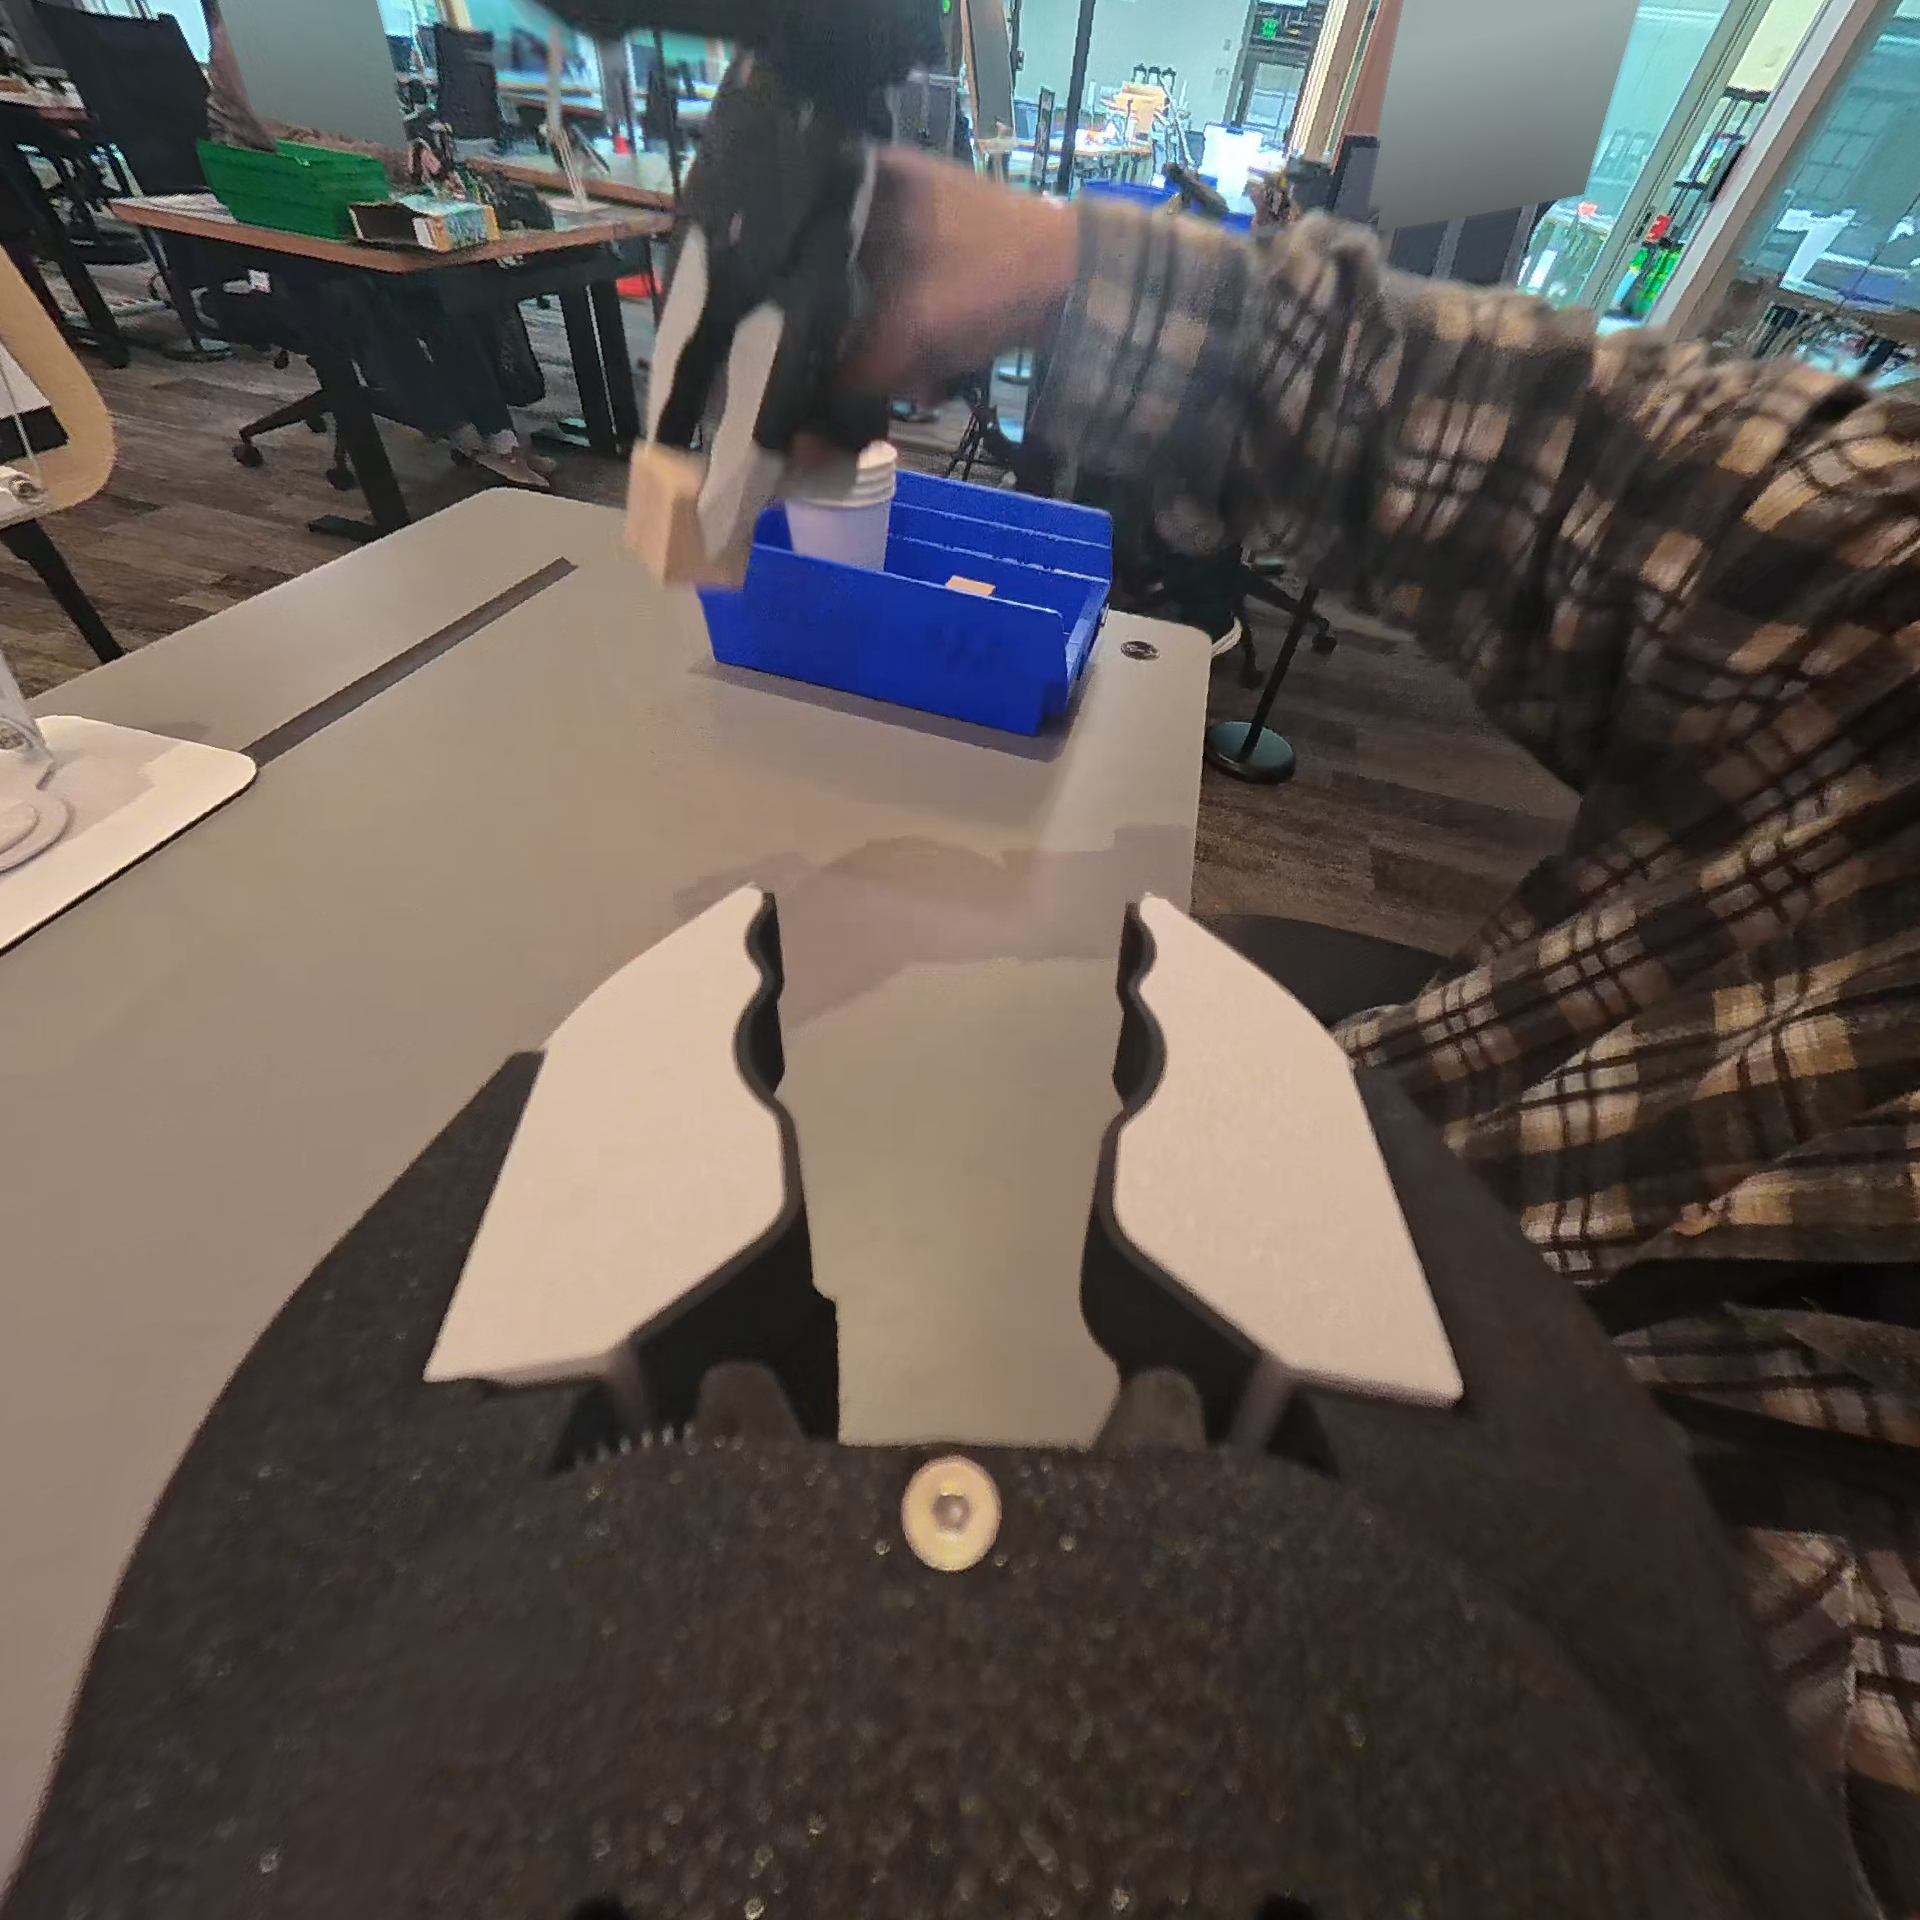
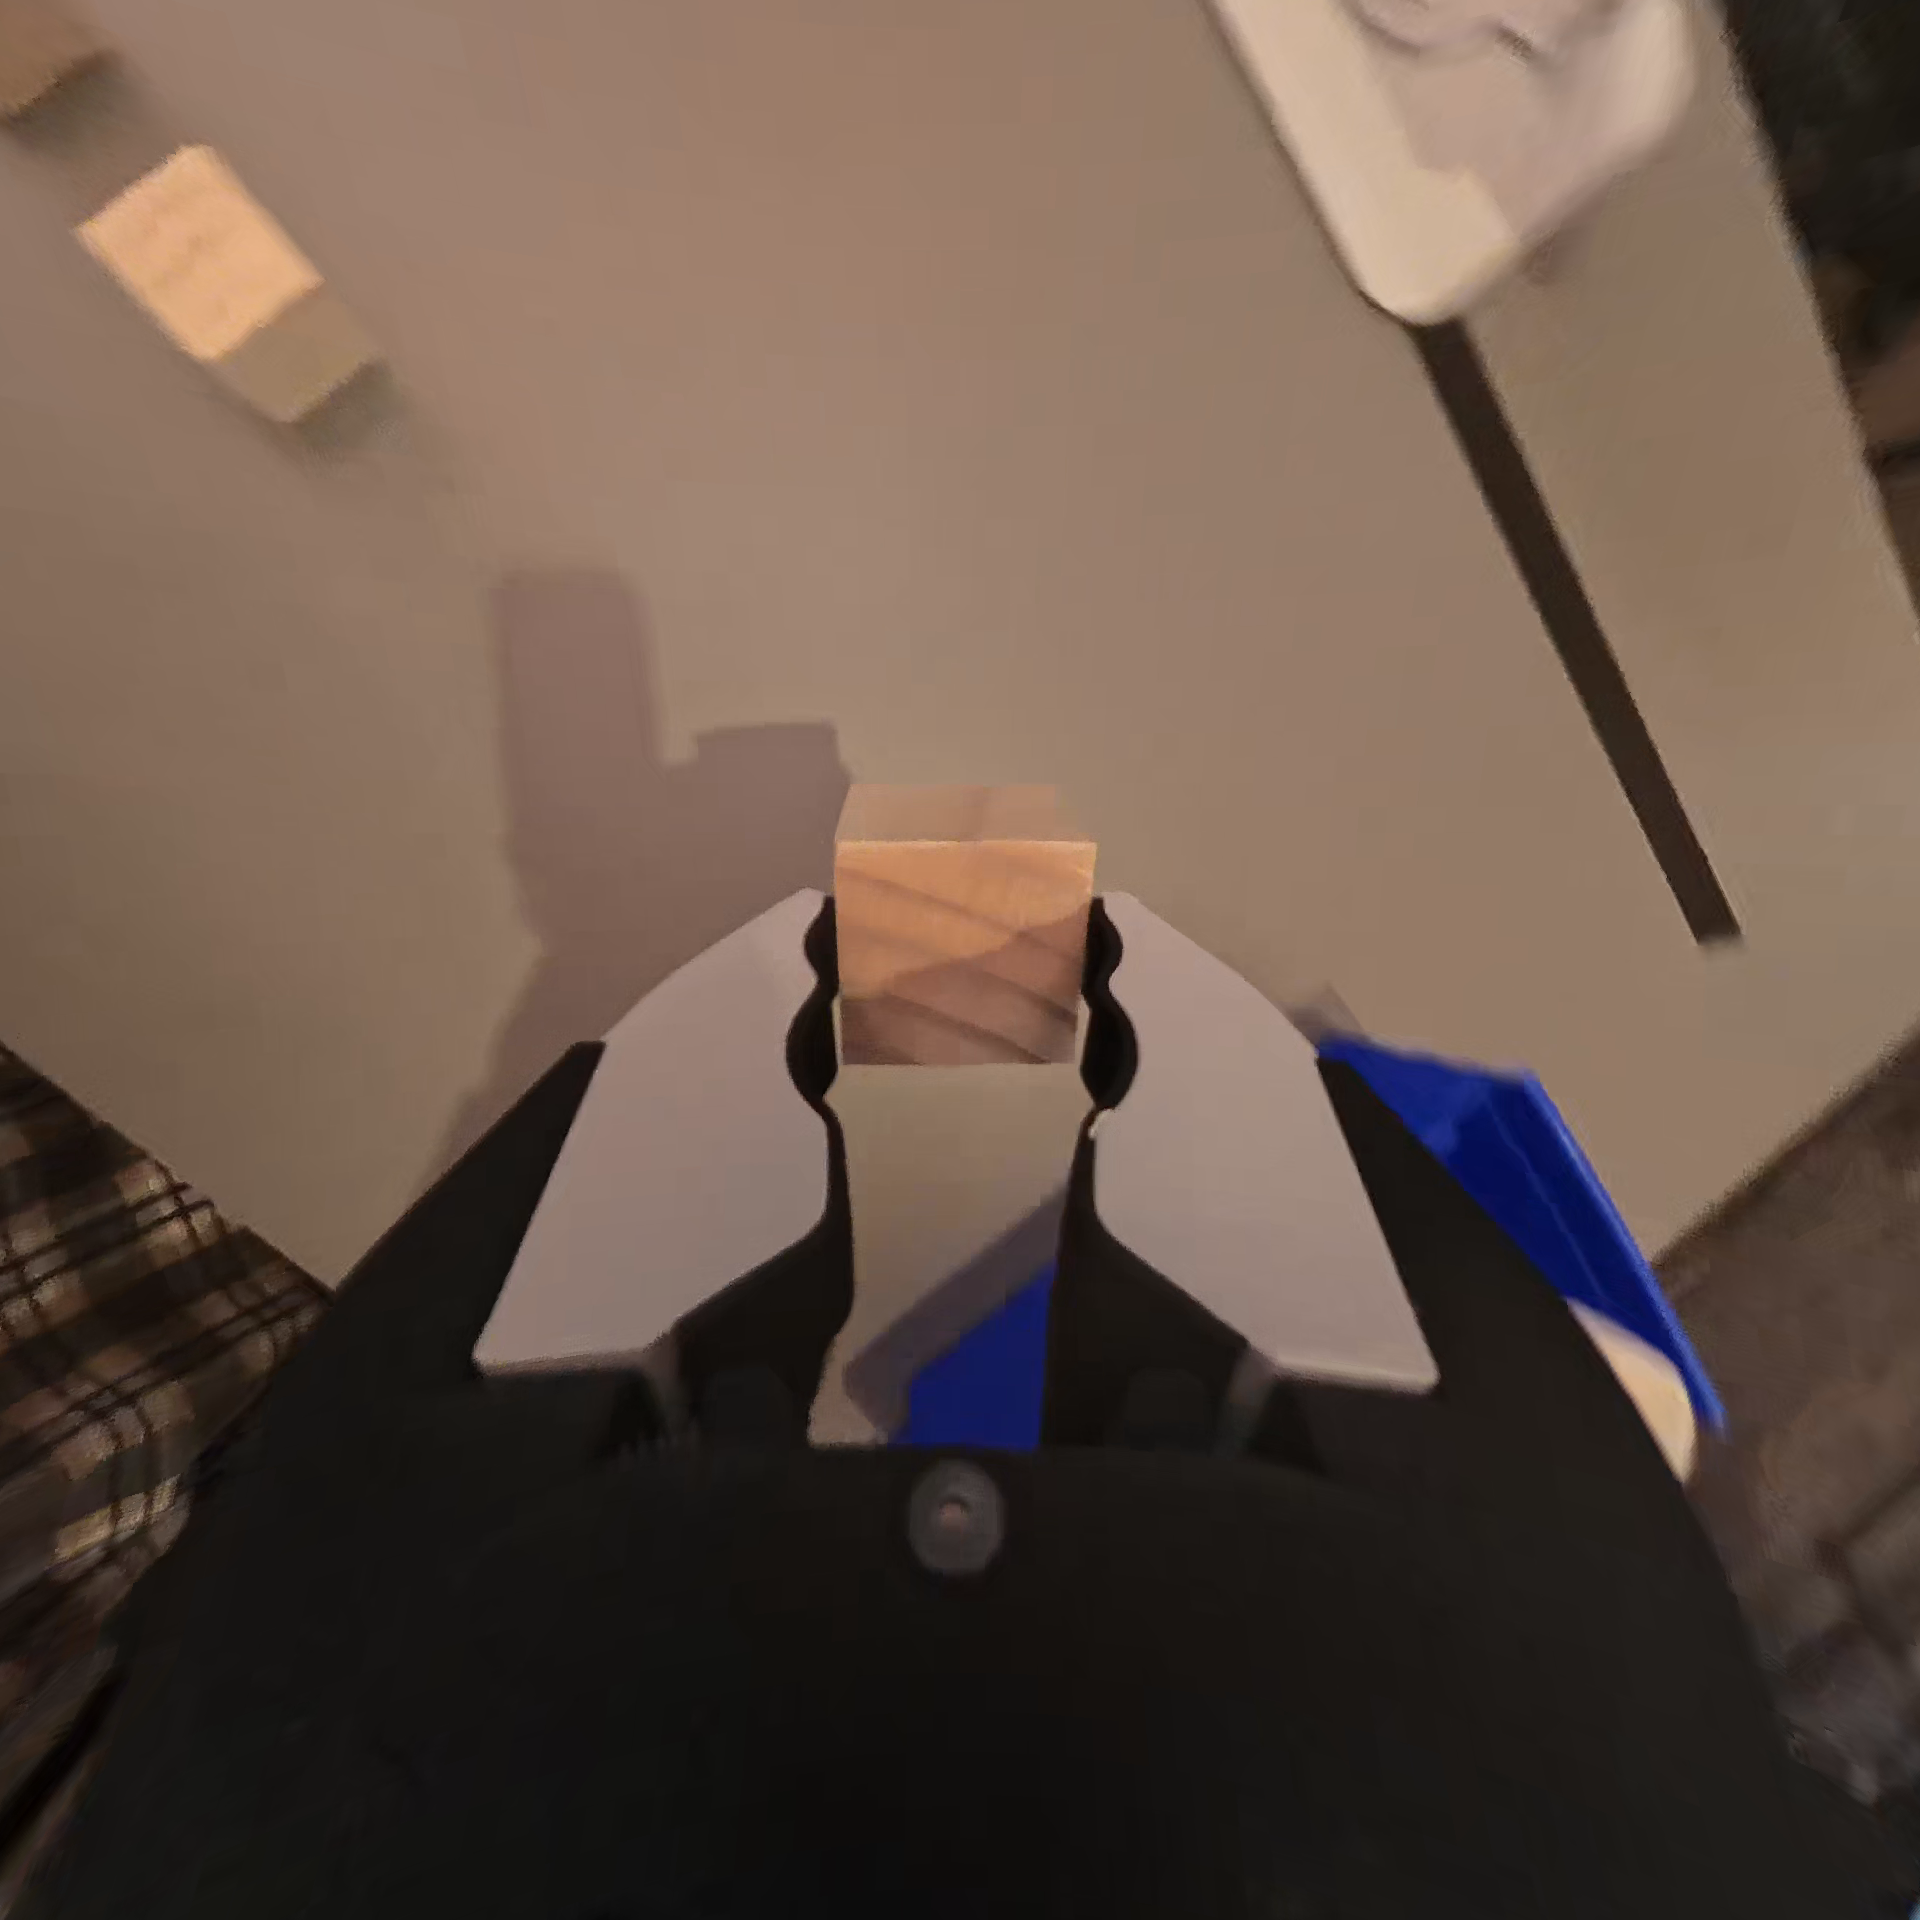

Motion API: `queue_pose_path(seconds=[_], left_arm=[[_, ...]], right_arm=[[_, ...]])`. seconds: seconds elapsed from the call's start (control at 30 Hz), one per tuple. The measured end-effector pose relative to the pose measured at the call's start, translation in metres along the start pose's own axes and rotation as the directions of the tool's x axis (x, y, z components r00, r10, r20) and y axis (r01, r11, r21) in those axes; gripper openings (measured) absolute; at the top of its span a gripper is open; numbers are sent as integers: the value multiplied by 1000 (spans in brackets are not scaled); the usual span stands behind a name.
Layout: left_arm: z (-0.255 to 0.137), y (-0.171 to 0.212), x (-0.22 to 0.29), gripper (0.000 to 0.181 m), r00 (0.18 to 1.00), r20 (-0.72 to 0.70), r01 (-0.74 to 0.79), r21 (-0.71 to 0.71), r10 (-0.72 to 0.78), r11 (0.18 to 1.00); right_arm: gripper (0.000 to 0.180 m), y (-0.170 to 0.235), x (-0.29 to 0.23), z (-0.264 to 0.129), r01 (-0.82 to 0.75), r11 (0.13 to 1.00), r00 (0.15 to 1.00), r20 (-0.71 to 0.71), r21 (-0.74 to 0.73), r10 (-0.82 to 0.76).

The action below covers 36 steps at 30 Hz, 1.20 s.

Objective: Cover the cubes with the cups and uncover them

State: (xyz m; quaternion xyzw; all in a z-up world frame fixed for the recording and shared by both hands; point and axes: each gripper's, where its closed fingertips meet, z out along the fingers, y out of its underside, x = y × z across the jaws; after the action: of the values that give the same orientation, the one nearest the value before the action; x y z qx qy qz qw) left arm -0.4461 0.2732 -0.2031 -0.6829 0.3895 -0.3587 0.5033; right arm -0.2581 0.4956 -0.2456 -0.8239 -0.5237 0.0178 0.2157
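Note:
My right gripper (image 2: 961,925) is shut on a wooden cube (image 2: 961,951) and holds it above the grey table (image 2: 935,468). The left wrist view shows that gripper (image 1: 707,488) with the cube (image 1: 665,520) held in the air just left of a blue bin (image 1: 914,634). A stack of white cups (image 1: 847,514) stands in the bin, and another cube (image 1: 969,588) lies there. A second cube (image 2: 213,275) rests on the table, and a third (image 2: 42,57) sits at the corner of the right wrist view. My left gripper (image 1: 951,935) is open and empty over the table.
A white flat base (image 1: 114,800) with a clear object on it sits at the table's left edge; it also shows in the right wrist view (image 2: 1475,145). A dark slot (image 1: 416,660) runs across the table. A plaid sleeve (image 1: 1455,436) reaches in from the right.

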Motion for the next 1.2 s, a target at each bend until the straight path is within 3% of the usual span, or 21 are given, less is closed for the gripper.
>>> queue_pose_path(seconds=[0.13,0.23,0.33,0.47,0.77,1.2], left_arm=[[5,1,6,61,1000,-12,-10,-14,10,1000],[9,3,8,61,1000,-18,-16,-25,16,1000],[13,4,10,61,1000,-26,-17,-34,16,999],[18,8,14,61,999,-34,-22,-55,20,998],[27,15,14,61,999,-44,-18,-88,15,996],[24,15,12,61,999,-44,-13,-84,9,996]], right_arm=[[44,72,66,-60,-306,952,946,-117,-4,303],[44,135,94,-79,-492,871,860,-163,-15,483],[44,189,104,-72,-602,798,788,-184,-31,588],[44,234,101,-35,-697,715,713,-151,-51,684],[44,275,105,42,-769,634,639,-154,-89,754],[45,293,102,83,-775,609,631,-219,-166,744]])
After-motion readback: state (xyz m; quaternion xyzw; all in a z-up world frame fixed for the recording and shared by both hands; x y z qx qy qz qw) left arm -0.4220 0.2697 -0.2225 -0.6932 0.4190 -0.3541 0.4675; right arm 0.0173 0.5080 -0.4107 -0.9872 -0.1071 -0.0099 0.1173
